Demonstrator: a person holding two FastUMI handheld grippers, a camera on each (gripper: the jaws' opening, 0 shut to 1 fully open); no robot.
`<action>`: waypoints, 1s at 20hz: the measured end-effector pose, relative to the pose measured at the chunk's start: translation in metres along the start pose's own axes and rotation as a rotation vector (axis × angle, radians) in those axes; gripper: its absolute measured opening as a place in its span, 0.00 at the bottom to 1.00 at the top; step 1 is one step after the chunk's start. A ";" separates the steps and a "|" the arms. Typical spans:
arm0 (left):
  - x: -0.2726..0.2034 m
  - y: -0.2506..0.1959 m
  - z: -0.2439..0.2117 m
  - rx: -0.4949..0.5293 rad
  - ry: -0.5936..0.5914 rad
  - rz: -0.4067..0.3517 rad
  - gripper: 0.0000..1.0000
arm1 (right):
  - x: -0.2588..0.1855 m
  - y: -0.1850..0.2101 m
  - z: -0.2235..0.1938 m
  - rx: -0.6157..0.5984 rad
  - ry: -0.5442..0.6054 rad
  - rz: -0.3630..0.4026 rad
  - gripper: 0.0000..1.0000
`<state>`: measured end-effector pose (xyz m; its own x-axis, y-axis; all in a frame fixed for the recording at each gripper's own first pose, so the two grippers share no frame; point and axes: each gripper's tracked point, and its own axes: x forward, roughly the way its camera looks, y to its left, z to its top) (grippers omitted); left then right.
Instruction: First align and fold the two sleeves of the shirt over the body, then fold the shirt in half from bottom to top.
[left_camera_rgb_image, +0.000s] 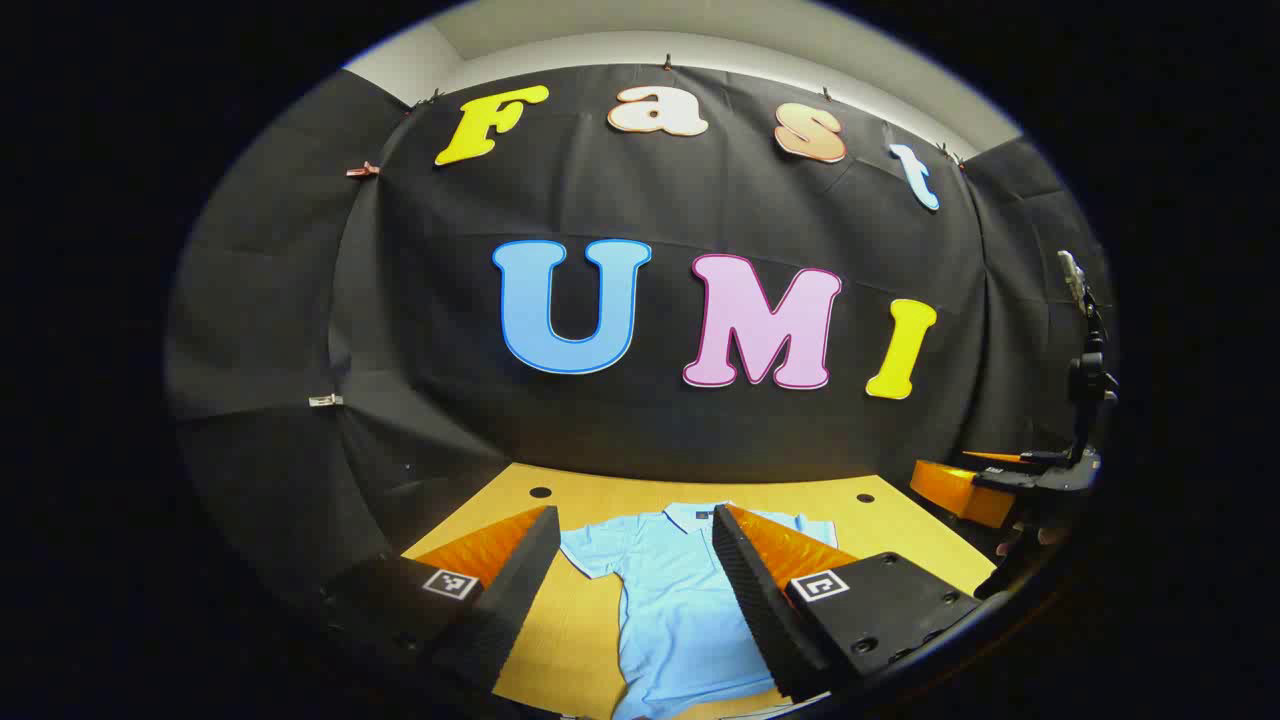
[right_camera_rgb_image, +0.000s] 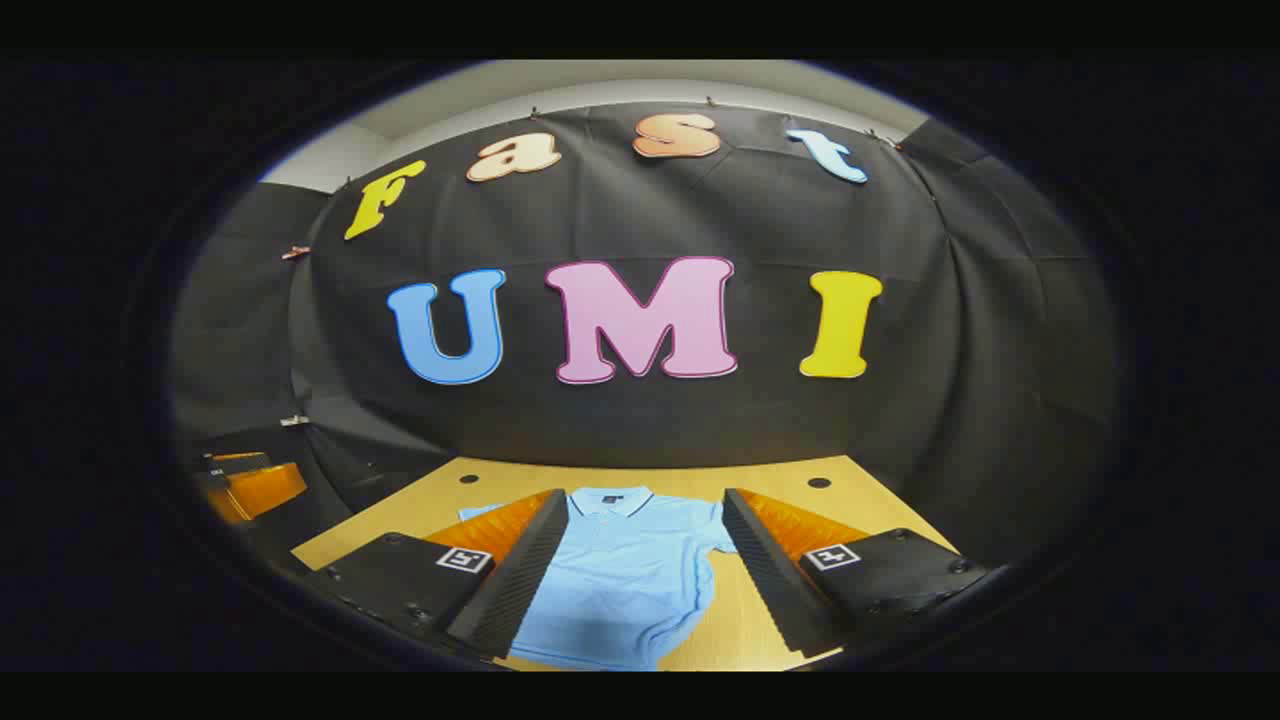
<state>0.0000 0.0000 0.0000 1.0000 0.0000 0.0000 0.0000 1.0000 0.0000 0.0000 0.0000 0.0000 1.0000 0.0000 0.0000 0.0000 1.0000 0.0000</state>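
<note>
I have the light blue shirt (left_camera_rgb_image: 680, 600) lying flat on the wooden surface (left_camera_rgb_image: 600, 495), collar toward its far edge and both short sleeves spread out to the sides. My left tongs (left_camera_rgb_image: 632, 560) hang above it with fingers spread wide and nothing between them. My right tongs (right_camera_rgb_image: 645, 545) are likewise spread and empty above the shirt (right_camera_rgb_image: 625, 570), its collar between the fingertips.

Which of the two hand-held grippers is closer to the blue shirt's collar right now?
Hard to call; perhaps the right. The right hand-held gripper faces the collar squarely. The left hand-held gripper sees the shirt between its fingers, collar off-centre. Both hover open above the table.
</note>
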 end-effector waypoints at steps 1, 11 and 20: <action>0.000 0.001 0.000 0.003 0.006 0.007 0.98 | 0.000 0.003 -0.001 0.006 0.006 0.011 0.97; 0.001 -0.005 0.001 0.007 -0.004 0.012 0.98 | -0.005 -0.013 -0.004 0.002 0.004 -0.019 0.97; 0.009 -0.025 -0.016 -0.018 0.003 -0.038 0.98 | -0.007 -0.027 0.010 -0.009 -0.059 -0.057 0.97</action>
<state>0.0086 -0.0254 -0.0158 0.9993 -0.0376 -0.0025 0.0376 0.9991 -0.0185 -0.0074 -0.0274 0.0102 0.9966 -0.0567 0.0597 0.0573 0.9983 -0.0074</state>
